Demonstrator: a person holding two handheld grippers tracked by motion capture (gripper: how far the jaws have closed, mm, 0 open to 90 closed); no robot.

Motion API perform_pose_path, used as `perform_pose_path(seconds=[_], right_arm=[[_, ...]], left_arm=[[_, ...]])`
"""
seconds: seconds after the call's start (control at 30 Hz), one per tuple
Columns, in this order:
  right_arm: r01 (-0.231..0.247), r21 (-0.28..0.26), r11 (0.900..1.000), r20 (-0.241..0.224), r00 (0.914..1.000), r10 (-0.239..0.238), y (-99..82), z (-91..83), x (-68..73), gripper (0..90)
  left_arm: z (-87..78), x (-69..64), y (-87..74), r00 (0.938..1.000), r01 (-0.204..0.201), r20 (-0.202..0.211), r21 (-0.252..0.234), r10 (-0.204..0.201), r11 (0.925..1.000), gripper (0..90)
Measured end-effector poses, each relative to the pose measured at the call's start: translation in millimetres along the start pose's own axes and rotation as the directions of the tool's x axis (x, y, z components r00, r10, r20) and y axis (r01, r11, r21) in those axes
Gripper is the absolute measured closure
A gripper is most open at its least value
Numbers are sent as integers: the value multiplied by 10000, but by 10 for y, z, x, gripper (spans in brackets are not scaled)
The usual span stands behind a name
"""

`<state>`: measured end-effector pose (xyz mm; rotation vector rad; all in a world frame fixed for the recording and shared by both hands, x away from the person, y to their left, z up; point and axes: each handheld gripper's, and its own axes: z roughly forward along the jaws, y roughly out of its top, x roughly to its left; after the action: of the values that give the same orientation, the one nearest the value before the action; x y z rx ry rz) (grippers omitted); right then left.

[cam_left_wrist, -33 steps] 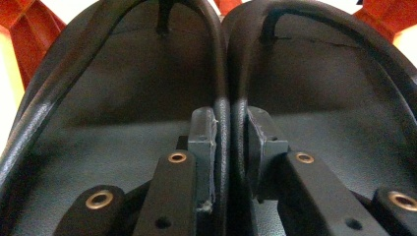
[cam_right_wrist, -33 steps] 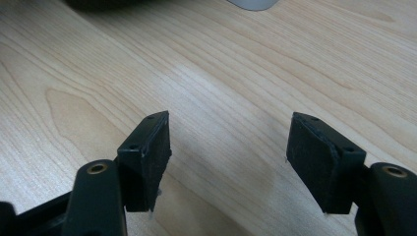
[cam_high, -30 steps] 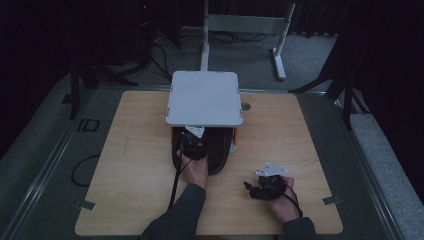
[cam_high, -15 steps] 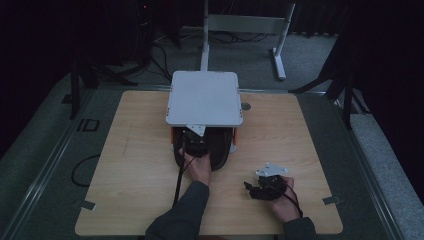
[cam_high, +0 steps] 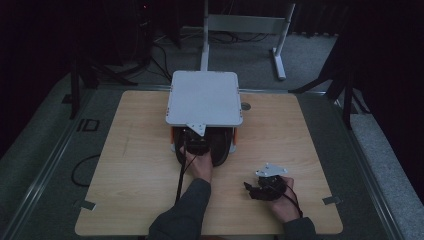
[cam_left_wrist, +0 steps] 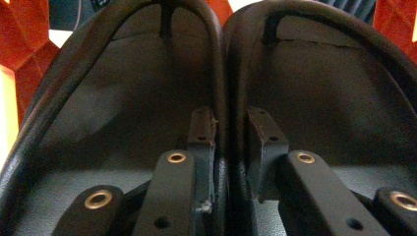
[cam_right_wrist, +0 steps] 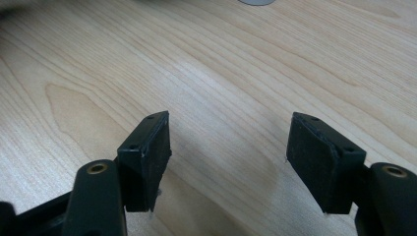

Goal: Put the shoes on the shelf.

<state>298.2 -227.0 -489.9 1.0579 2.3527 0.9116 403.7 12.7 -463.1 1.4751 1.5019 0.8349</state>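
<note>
Two black shoes [cam_left_wrist: 147, 93] stand side by side under a white flat-topped stand [cam_high: 205, 97] with orange legs [cam_left_wrist: 19, 54]. My left gripper [cam_left_wrist: 231, 123] reaches in under the stand's front edge and is shut on the two inner walls where the shoes meet. In the high view the left gripper [cam_high: 196, 142] sits at the front of the stand, and the dark shoes [cam_high: 221, 151] show just beneath the white top. My right gripper [cam_right_wrist: 228, 142] rests open over bare wood at the front right [cam_high: 252, 190], with nothing between its fingers.
The wooden table [cam_high: 135, 165] has free room left and right of the stand. A small grey disc [cam_high: 245, 106] lies by the stand's right rear. A white metal frame [cam_high: 245, 25] stands on the floor behind the table.
</note>
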Motion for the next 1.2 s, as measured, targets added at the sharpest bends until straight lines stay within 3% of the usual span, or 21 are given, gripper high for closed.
perform_pose_path(seconds=[0.47,1.2], right_arm=[[70,33,10000,4,10000,-70,-4,7,10,328],[71,64,10000,-26,10000,-71,-10,13,13,328]], left_arm=[[-11,-6,43,9999,86,-61,238,-84,9997,743],[-6,-84,177,9993,15,-374,55,-13,10000,741]])
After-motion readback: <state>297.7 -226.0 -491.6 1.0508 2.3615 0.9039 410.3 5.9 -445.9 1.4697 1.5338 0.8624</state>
